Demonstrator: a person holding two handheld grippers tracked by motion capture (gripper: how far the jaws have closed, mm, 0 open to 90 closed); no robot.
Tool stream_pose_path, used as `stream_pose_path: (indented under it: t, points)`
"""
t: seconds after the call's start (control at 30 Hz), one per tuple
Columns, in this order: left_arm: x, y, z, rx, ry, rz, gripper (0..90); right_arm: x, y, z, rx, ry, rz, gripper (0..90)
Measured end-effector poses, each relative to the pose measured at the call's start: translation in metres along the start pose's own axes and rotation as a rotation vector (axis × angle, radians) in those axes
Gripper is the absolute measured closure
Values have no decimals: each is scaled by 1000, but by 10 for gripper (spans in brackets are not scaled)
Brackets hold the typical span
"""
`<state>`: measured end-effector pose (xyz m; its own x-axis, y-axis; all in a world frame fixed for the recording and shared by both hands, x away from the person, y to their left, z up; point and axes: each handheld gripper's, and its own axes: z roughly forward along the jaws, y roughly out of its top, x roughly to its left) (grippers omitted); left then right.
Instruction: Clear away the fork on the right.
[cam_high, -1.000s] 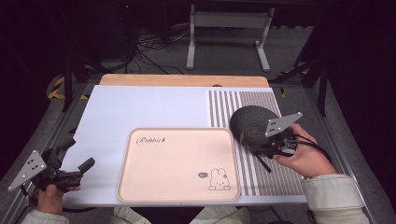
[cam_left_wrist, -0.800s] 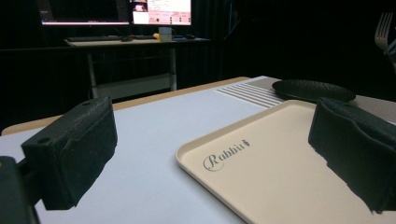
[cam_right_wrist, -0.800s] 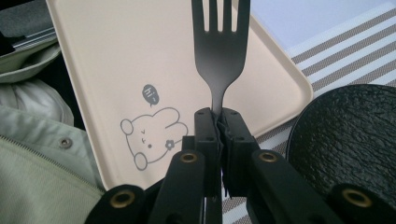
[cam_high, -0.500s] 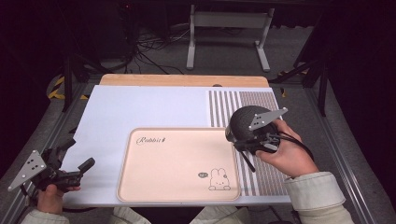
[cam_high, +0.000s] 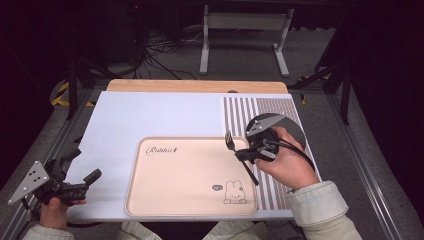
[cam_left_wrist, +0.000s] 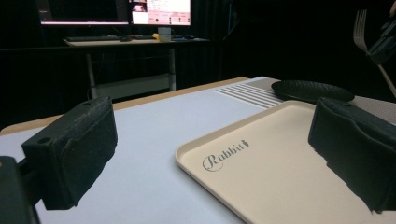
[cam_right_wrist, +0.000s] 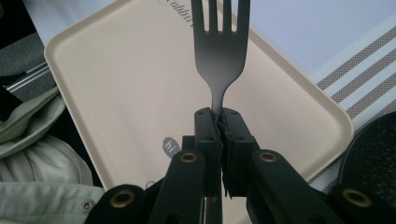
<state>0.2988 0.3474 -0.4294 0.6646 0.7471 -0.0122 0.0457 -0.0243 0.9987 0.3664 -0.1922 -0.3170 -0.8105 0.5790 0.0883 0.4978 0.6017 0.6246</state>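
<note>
A white mat (cam_high: 150, 120) covers most of the table, with a striped patch (cam_high: 240, 112) at its far right corner. On the mat's near half lies a beige tray (cam_high: 185, 200) printed "Rabbit" at its far left and a small rabbit at its near right; its bare floor also shows in the left gripper view (cam_left_wrist: 280, 168) and the right gripper view (cam_right_wrist: 140, 93). A black plate (cam_high: 297, 132) sits on the stripes just past the tray's right edge — largely hidden by the right hand (cam_high: 287, 162) from above, and seen low and flat in the left gripper view (cam_left_wrist: 310, 90). The right gripper (cam_high: 245, 150) is clamped tight on a fork (cam_right_wrist: 219, 56) — jaws pinching its neck, tines pointing away from the hand, the handle running back under the palm. The fork (cam_high: 231, 143) hangs over the tray's far right corner, off its surface. The left gripper (cam_high: 75, 180) rests at the mat's near left edge, well apart from the tray, its jaws wide with nothing between them.
</note>
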Motion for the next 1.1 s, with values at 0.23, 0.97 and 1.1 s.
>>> stream_pose_path:
  t: [0.23,0.97,1.1]
  points:
    - [0,0,0,-1,-2,0,22,3,5,12,28,-7,18,866]
    - [0,0,0,3,-11,3,23,3,-2,55,124,-35,199,866]
    - [0,0,0,1,-11,2,23,2,-4,62,142,-33,216,865]
